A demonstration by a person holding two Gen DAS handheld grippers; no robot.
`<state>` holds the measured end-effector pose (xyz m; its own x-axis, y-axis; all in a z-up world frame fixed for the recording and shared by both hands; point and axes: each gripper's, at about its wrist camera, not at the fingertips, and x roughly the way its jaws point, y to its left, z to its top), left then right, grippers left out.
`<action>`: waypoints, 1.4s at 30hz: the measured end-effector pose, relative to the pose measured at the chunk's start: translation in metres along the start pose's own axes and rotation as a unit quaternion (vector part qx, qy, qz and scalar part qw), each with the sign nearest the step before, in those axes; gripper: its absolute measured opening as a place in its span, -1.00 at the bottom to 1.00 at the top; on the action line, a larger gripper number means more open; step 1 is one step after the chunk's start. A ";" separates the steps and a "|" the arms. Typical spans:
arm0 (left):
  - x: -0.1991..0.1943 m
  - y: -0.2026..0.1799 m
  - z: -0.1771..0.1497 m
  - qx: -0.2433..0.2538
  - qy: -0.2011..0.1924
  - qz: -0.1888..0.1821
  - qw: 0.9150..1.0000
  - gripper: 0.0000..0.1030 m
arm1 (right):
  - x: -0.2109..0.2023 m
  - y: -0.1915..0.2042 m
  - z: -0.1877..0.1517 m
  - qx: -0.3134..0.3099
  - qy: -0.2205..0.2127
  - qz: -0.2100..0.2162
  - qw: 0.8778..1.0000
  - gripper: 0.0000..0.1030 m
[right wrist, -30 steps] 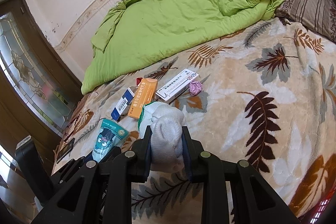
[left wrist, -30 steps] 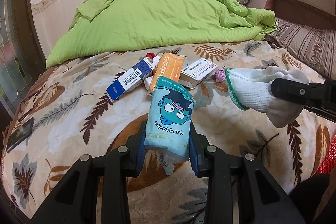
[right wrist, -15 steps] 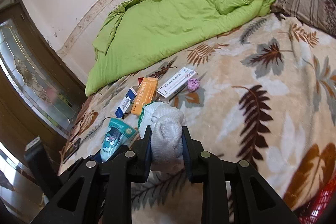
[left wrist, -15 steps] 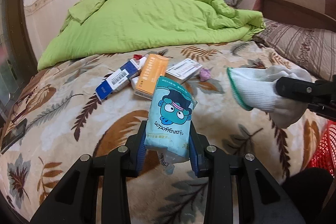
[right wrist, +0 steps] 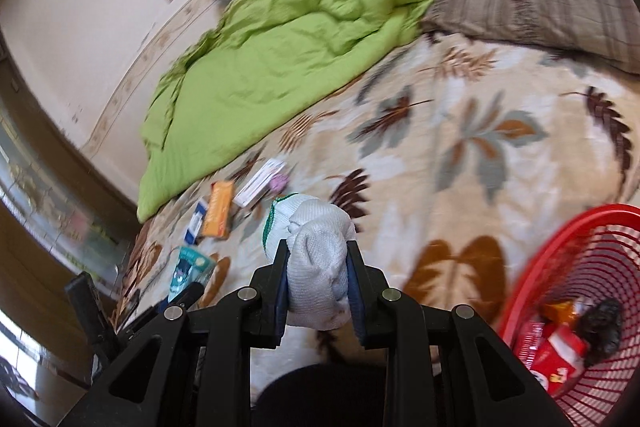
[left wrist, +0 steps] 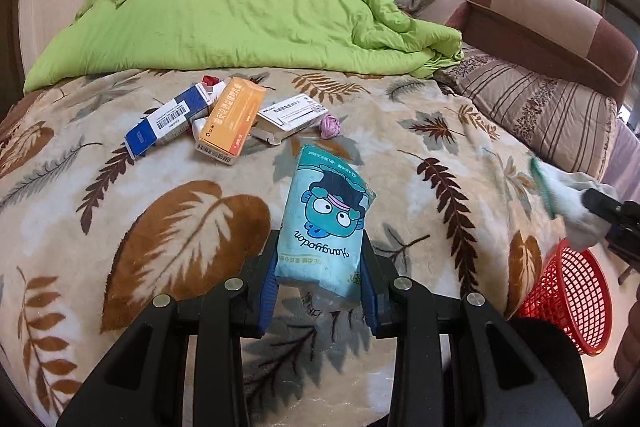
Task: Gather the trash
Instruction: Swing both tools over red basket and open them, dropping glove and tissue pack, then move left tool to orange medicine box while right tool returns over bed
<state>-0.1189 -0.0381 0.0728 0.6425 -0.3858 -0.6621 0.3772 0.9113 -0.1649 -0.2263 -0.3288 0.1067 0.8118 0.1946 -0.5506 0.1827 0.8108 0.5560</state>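
Right tongs (right wrist: 316, 291) clamped on a balled white sock (right wrist: 314, 267), held near the red basket (right wrist: 576, 267) at the right, likely for dropping in. Left tongs (left wrist: 320, 279) clamped on a blue cartoon packet (left wrist: 326, 223), lifted above the bed (left wrist: 120, 227). Boxes (left wrist: 230, 121) and a pink wad (left wrist: 330, 126) lying farther off, uncollected.

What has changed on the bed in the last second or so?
The right gripper, clamped on the white sock, swung away to the right, toward the red basket, which has now come into view. Nothing was picked up or let go. The left gripper still holds the blue cartoon pouch, and the boxes and pink wad lie where they were.
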 end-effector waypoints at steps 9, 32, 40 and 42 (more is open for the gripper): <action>-0.019 -0.082 0.002 0.088 -0.003 -0.080 0.993 -0.36 | -0.040 -0.042 0.007 0.023 -0.020 -0.049 0.998 -0.46; 0.008 -0.276 -0.018 0.201 0.136 -0.276 0.930 0.30 | -0.157 -0.155 -0.019 0.134 -0.069 -0.184 0.971 0.26; 0.003 -0.208 0.000 0.156 0.094 -0.215 0.959 0.30 | -0.127 -0.118 -0.003 0.076 -0.054 -0.155 0.984 0.26; 0.000 -0.185 0.006 0.144 0.081 -0.191 0.968 0.30 | -0.114 -0.104 -0.002 0.053 -0.046 -0.143 0.987 0.26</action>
<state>-0.1846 -0.2072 0.1077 0.3153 -0.6379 -0.7026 0.7516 0.6199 -0.2255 -0.3391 -0.4343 0.1107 0.7646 -0.0883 -0.6384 0.4647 0.7619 0.4511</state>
